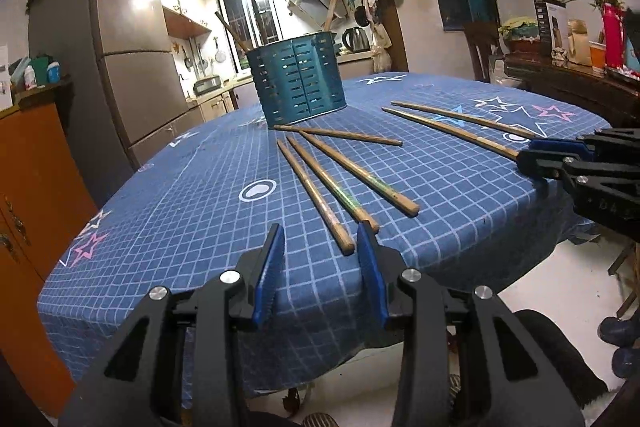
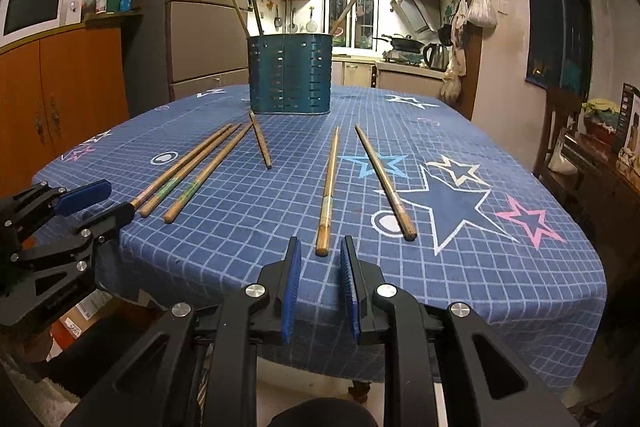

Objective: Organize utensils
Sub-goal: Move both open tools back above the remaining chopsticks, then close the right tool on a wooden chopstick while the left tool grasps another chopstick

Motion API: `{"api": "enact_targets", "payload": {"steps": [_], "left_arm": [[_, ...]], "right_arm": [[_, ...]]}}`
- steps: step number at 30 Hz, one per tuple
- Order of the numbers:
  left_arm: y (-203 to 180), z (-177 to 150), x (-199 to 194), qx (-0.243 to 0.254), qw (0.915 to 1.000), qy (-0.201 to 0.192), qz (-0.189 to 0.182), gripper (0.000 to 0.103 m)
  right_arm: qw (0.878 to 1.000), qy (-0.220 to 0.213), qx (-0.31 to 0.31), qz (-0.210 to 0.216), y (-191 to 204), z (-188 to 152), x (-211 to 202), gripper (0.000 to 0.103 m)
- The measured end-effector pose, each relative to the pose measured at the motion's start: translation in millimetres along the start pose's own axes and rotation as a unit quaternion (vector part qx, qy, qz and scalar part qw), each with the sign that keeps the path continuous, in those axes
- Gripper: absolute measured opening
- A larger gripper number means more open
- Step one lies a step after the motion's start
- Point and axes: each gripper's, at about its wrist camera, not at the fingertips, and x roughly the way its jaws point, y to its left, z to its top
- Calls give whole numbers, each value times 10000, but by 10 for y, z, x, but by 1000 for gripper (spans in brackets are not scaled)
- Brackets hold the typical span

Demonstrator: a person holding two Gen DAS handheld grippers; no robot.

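Note:
A teal slotted utensil holder [image 1: 297, 79] [image 2: 290, 73] stands at the far side of the table and holds a few chopsticks. Several wooden chopsticks lie loose on the blue cloth. Three lie side by side on the left [image 1: 320, 195] [image 2: 188, 173], one short one [image 2: 260, 139] near the holder, and a pair on the right [image 2: 328, 187] [image 1: 452, 129]. My left gripper [image 1: 320, 239] is open and empty just behind the near ends of the left group. My right gripper [image 2: 319, 247] is open and empty behind the near end of the right pair's left stick.
The table carries a blue checked cloth with stars [image 2: 460, 203]. Its near edge [image 2: 360, 339] drops off just under both grippers. An orange cabinet [image 2: 60, 95] and a fridge [image 1: 120, 47] stand to the left, and a dark sideboard [image 2: 600, 167] to the right.

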Motion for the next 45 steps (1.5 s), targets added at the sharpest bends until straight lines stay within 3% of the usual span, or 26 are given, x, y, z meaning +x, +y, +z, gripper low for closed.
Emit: {"api": "enact_targets", "payload": {"steps": [6, 9, 12, 22, 31, 33, 45], "left_arm": [[-2, -11, 27, -56, 10000, -60, 53, 35], [-2, -18, 37, -39, 10000, -42, -62, 16], [1, -26, 29, 10, 10000, -35, -66, 10], [117, -63, 35, -43, 9998, 31, 197, 9], [127, -90, 45, -102, 9998, -55, 178, 8], [133, -103, 40, -134, 9998, -89, 127, 6], [264, -33, -62, -385, 9988, -205, 213, 5]], "right_arm": [[10000, -61, -3, -45, 9, 18, 67, 22], [10000, -66, 66, -24, -5, 34, 92, 21], [9999, -81, 91, -12, 11, 35, 102, 15], [9998, -180, 112, -42, 27, 8, 97, 15], [9995, -177, 244, 39, 2, 13, 122, 15], [9991, -178, 391, 47, -14, 17, 122, 9], [9952, -94, 964, 146, -70, 69, 50, 7]]}}
